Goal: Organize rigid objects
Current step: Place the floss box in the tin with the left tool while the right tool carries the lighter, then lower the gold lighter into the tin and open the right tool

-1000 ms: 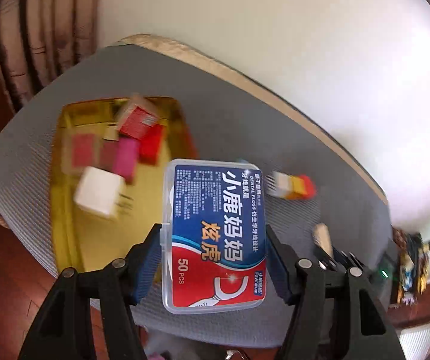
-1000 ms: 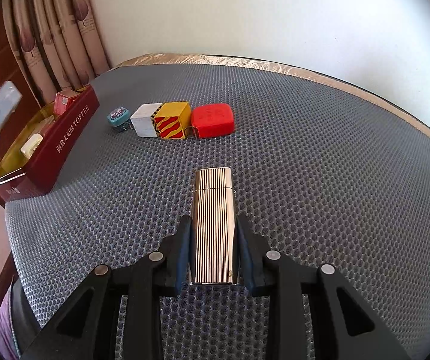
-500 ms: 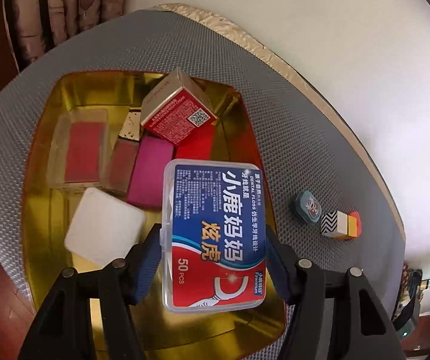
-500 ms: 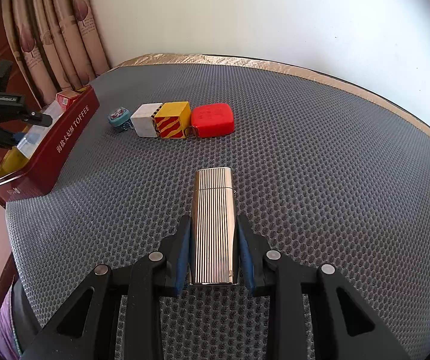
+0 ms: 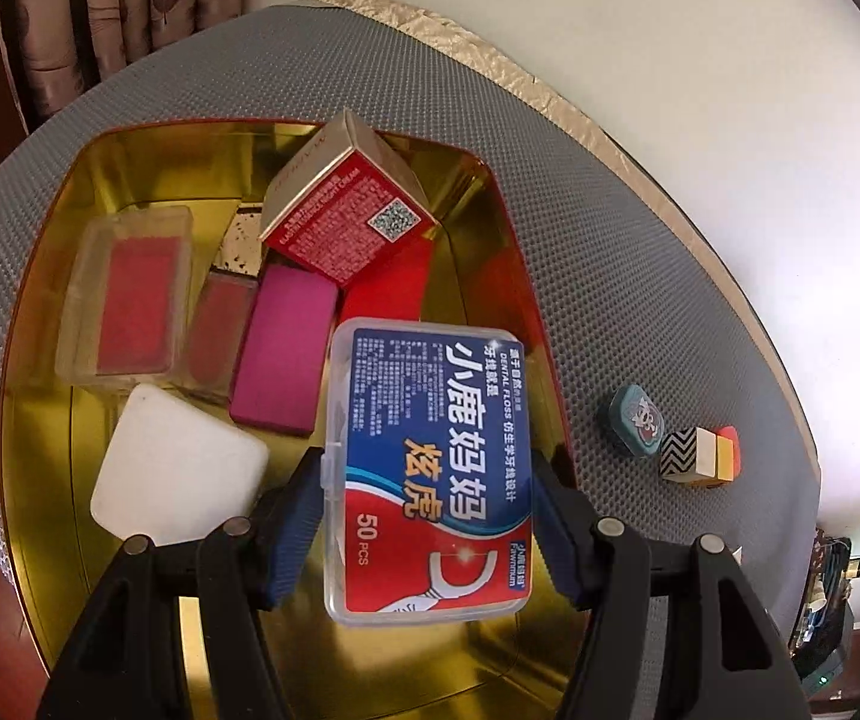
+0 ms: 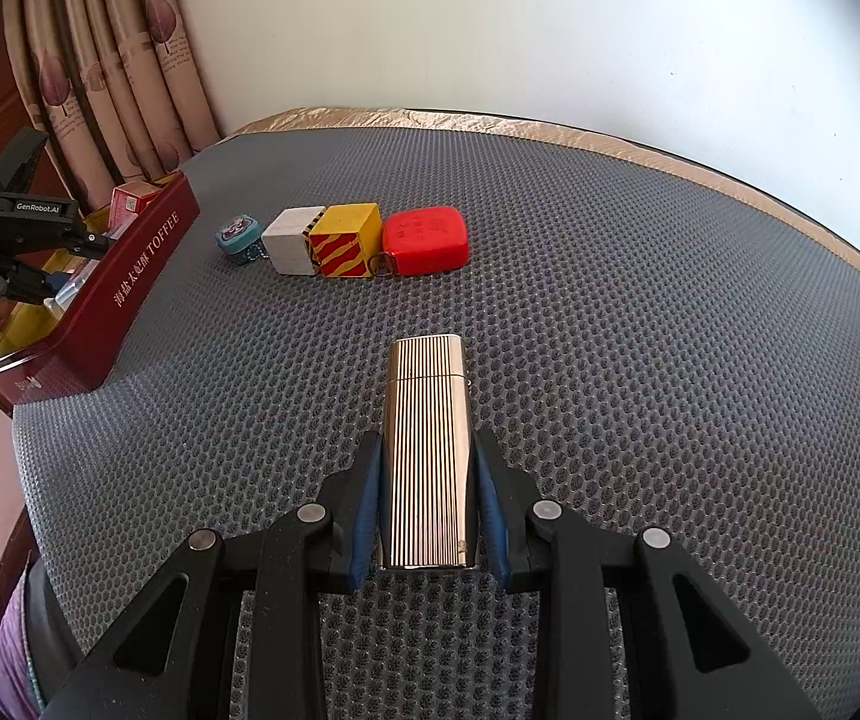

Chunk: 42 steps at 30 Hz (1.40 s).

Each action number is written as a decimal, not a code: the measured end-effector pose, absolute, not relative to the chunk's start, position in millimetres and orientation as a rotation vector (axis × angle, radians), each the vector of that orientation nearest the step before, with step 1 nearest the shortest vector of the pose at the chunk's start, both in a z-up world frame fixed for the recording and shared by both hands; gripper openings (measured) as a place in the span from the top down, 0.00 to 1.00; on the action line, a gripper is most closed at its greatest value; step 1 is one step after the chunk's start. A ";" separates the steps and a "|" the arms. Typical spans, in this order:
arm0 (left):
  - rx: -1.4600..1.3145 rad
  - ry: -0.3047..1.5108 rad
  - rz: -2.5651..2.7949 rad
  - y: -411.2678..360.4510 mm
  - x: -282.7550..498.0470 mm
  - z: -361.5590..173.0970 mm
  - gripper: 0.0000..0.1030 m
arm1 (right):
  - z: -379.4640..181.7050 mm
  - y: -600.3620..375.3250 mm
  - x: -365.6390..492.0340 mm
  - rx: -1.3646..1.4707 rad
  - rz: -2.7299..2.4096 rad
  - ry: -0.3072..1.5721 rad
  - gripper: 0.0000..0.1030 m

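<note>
My left gripper (image 5: 425,462) is shut on a clear dental floss box (image 5: 430,396) with a blue and red label, and holds it low over the right half of a gold-lined tin (image 5: 39,468). Inside the tin lie a red and gold carton (image 5: 345,204), a clear case with a red insert (image 5: 129,300), a magenta box (image 5: 282,348) and a white block (image 5: 177,474). In the right wrist view, my right gripper (image 6: 428,441) is shut on a ribbed metal lighter (image 6: 426,384) at the grey mat. There the tin (image 6: 129,294) stands far left, under the left gripper (image 6: 72,264).
A row stands on the mat beyond the lighter: a small teal tin (image 6: 239,235), a white cube (image 6: 293,240), a yellow and red striped cube (image 6: 345,240) and a red case (image 6: 426,238). Curtains (image 6: 117,60) hang behind the tin. The mat's gold edge (image 6: 610,138) meets a white wall.
My left gripper has carried the floss box over the tin and sunk toward it, so the tin now fills that view. The right gripper and lighter have stayed put.
</note>
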<state>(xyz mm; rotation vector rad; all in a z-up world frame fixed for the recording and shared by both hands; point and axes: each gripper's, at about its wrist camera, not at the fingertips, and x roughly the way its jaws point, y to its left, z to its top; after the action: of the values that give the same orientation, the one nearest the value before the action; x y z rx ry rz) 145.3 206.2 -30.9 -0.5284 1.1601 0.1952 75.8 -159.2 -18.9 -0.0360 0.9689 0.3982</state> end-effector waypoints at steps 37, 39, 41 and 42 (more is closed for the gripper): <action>-0.302 0.970 0.340 163.7 -16.7 15.9 0.34 | -13.3 -160.7 74.4 0.011 0.410 1.015 0.73; -0.341 0.976 0.361 175.9 -25.8 15.2 0.34 | -11.1 -160.3 72.6 0.037 0.422 1.033 0.73; -0.409 0.940 0.356 187.4 -36.1 19.5 0.34 | -6.1 -157.3 69.9 0.065 0.437 1.046 0.73; -0.445 0.913 0.362 194.8 -41.9 23.0 0.34 | -0.7 -154.1 68.3 0.090 0.451 1.048 0.73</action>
<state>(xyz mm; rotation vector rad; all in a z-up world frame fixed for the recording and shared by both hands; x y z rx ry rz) -41.9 194.8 23.0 -0.4453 0.9133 0.3623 68.3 -154.1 -0.7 0.0904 1.0483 0.4511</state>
